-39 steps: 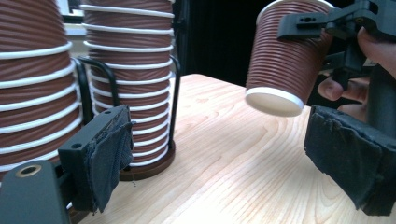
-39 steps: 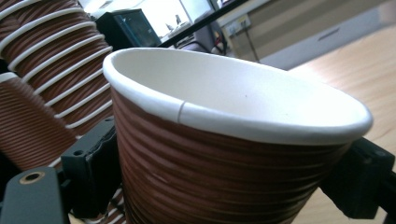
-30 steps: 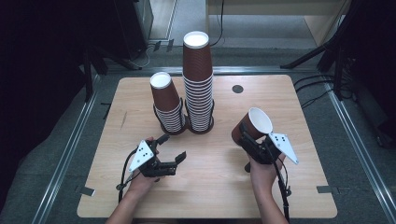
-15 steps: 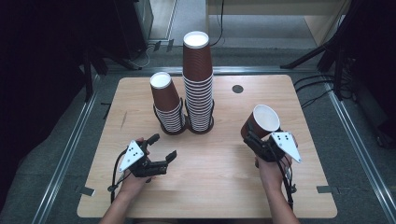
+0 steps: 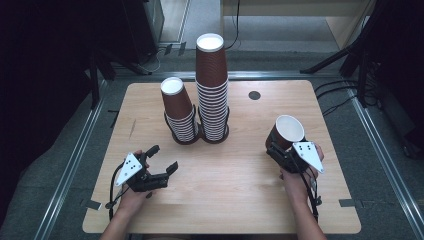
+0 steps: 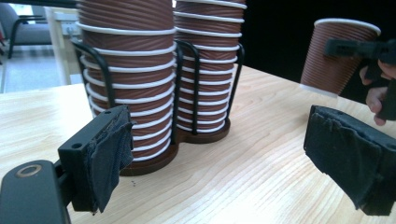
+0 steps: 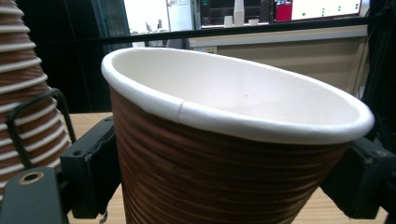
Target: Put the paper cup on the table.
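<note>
A: Starting with the biggest piece, the pale wooden rectangular table (image 5: 220, 195) carries everything, with grey floor, metal rails and dark stands around it, and a lit room with shelves far beyond the right fingers in the right gripper view.

B: Then the stacks?

A: Yes. The tall stack of brown ribbed paper cups (image 5: 212, 95) and the shorter stack of brown ribbed paper cups (image 5: 178, 111) stand upside down, side by side in a black wire double holder (image 6: 187, 88), well ahead of both pairs of fingers. The wire hoops likely keep the columns from toppling.

B: And the loose one?

A: The single brown ribbed paper cup with a white rim (image 7: 233, 154) sits mouth up and tilted between the fingers of the right gripper (image 5: 285, 150); its jaws clamp the cup's ribbed wall on both sides. I judge it is gripped low on the body so the rim stays free for setting it down upright.

B: The other hand?

A: The left gripper (image 5: 161, 159) is held just above the wood, jaws spread wide with nothing between the padded fingers (image 6: 109, 154), the shorter stack straight ahead of them.
</note>
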Action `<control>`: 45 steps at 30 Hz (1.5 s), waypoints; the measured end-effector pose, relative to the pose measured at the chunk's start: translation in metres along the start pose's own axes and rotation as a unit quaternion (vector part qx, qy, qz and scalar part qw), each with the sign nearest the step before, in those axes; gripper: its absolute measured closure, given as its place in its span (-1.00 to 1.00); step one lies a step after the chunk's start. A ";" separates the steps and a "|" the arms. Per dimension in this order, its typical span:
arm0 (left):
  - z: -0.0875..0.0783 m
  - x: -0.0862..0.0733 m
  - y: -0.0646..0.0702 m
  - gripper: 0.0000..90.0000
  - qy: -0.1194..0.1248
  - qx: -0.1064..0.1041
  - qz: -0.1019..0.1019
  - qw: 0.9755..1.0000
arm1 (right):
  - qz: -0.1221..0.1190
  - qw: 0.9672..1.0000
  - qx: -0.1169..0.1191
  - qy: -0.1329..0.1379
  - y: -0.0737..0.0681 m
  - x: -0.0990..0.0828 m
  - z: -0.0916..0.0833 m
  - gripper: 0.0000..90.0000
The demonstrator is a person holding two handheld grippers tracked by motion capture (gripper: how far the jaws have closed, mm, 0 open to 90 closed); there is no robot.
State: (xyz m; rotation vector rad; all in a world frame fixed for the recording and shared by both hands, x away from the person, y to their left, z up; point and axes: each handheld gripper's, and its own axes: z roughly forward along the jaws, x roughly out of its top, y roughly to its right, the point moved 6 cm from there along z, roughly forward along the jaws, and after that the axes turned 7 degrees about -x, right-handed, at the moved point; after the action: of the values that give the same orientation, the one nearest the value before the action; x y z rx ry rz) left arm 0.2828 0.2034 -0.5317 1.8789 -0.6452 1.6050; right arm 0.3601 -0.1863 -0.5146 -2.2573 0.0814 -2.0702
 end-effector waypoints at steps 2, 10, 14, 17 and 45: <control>-0.003 -0.001 -0.003 -0.80 0.003 0.005 -0.002 1.000 | -0.008 1.000 -0.006 0.004 0.003 -0.002 0.001 -0.74; -0.012 -0.009 -0.007 -0.80 0.002 0.027 0.001 1.000 | -0.014 1.000 -0.024 0.005 0.015 -0.007 0.006 -0.74; -0.017 -0.012 -0.006 -0.81 -0.005 0.039 0.004 0.999 | -0.028 0.999 -0.028 0.001 0.018 -0.010 0.007 -0.75; -0.025 -0.015 -0.005 -0.85 -0.011 0.051 0.005 0.999 | -0.041 0.999 -0.034 0.002 0.022 -0.013 0.009 -0.75; -0.067 -0.028 -0.023 -0.99 -0.043 0.128 -0.008 0.991 | -0.086 0.995 -0.038 -0.029 0.035 -0.033 0.015 -0.76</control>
State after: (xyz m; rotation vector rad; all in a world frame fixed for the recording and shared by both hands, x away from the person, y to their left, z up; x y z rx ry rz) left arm 0.2470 0.2668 -0.5545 2.1421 -0.4754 1.6679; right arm 0.3723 -0.2177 -0.5515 -2.4490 -0.0405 -2.1141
